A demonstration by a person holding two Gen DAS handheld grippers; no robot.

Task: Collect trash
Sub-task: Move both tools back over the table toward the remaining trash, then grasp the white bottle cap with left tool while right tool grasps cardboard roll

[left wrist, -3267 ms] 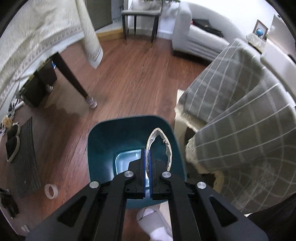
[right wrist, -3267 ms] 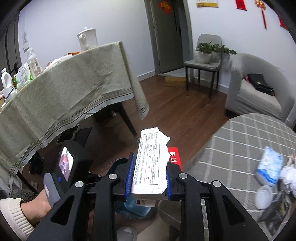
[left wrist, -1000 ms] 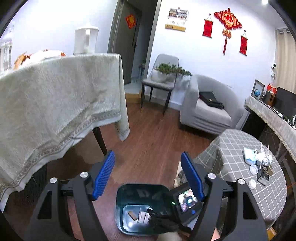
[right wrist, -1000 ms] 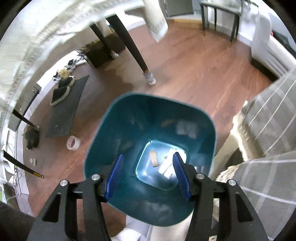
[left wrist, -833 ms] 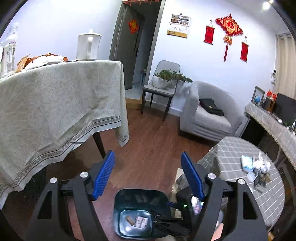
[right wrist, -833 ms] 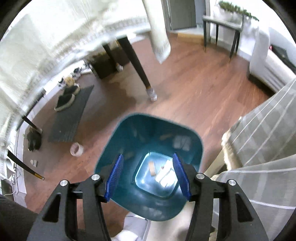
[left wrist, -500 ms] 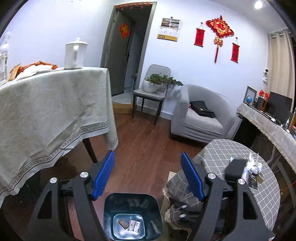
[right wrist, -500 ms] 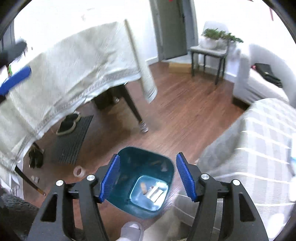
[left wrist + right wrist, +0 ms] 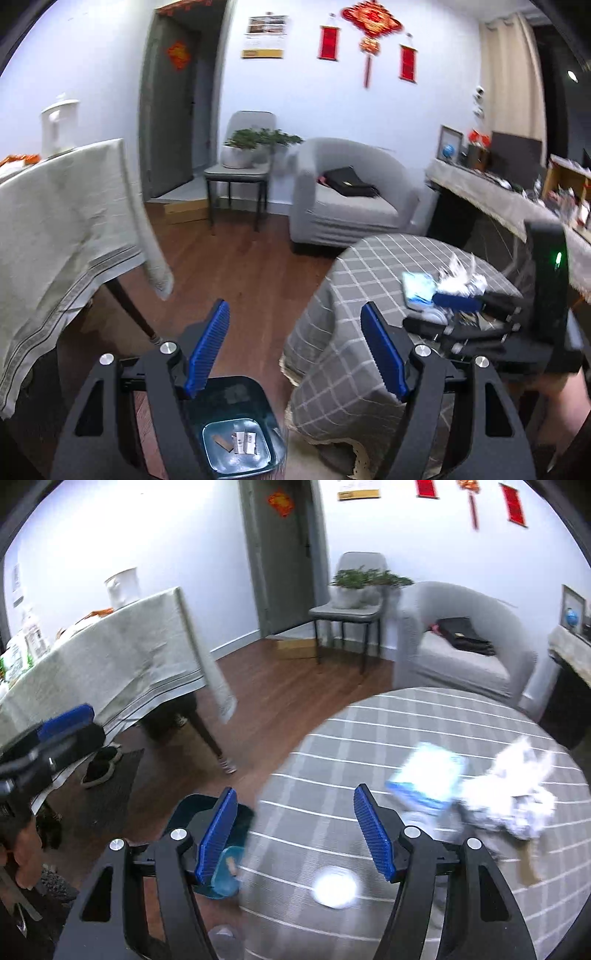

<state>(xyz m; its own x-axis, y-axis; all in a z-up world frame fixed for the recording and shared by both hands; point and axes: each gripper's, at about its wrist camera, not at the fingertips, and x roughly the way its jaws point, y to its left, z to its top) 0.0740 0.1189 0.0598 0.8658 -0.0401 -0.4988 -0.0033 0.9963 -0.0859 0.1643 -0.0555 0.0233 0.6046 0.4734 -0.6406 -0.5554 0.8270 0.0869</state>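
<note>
both grippers empty, trash on the round table, bin on the floor

left gripper (image 9: 295, 347) is spread wide, nothing between its ribbed blue pads, touching nothing. right gripper (image 9: 293, 830) is also spread, its jaws have just been opening, nothing between them; it hangs over the table (image 9: 369, 738) edge without contact.

bin (image 9: 236, 395) is dark teal plastic, squarish with rounded corners and a glossy bottom, standing on the wood floor (image 9: 240, 266) just beside the table's draped cloth. paper scraps (image 9: 242, 441) lie flat in its bottom. the table cloth is grey with a white grid and a fringed hem.

trash left on the table: a crumpled white wrapper (image 9: 517, 797), a flat light-blue packet (image 9: 428, 775) touching it, a small round white lid (image 9: 334, 886) nearer the edge, blurred.

left view shows the bin floor and scraps fully, plus the right gripper (image 9: 458, 310) from the side over the trash pile with a green light on its body. right view shows only a slice of the bin (image 9: 207, 812) behind its left pad, but a closer look at the table items; the left gripper's blue pad (image 9: 66, 716) shows at the left edge. a big table with a pale beige cloth (image 9: 110, 657) and a grey armchair (image 9: 461, 638) are in both.
</note>
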